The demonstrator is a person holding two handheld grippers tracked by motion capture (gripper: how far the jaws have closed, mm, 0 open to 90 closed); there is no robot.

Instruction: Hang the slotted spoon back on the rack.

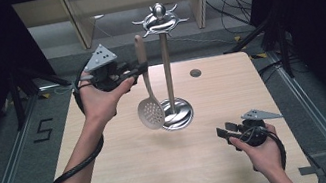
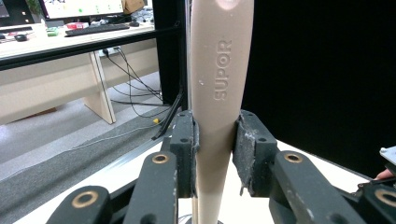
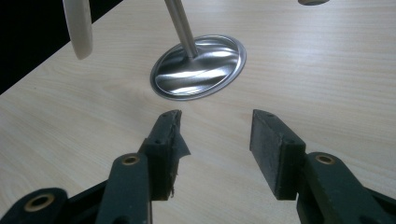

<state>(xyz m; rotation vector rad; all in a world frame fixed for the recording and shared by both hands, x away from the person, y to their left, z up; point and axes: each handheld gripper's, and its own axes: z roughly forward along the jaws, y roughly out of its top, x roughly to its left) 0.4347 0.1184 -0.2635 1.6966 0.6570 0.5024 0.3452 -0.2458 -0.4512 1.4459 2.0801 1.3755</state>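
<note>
A beige slotted spoon (image 1: 149, 101) hangs upright in the air, its perforated bowl down, just left of a metal utensil stand (image 1: 167, 65). My left gripper (image 1: 139, 69) is shut on the spoon's handle (image 2: 215, 107), the pads pressing both sides below the SUPOR lettering. The stand has a round shiny base (image 3: 200, 66), a thin pole and a hooked crown on top (image 1: 159, 18). My right gripper (image 3: 215, 135) stands open over the bare tabletop at the front right (image 1: 227, 130), with nothing between its fingers. The spoon's bowl edge (image 3: 78, 25) hangs at the top left of the right gripper view.
The light wooden table (image 1: 165, 172) has a small round grommet (image 1: 195, 72) behind the stand. Dark curtains stand on both sides. Cables lie on the floor beyond the far edge, near wooden desk legs (image 1: 81, 27).
</note>
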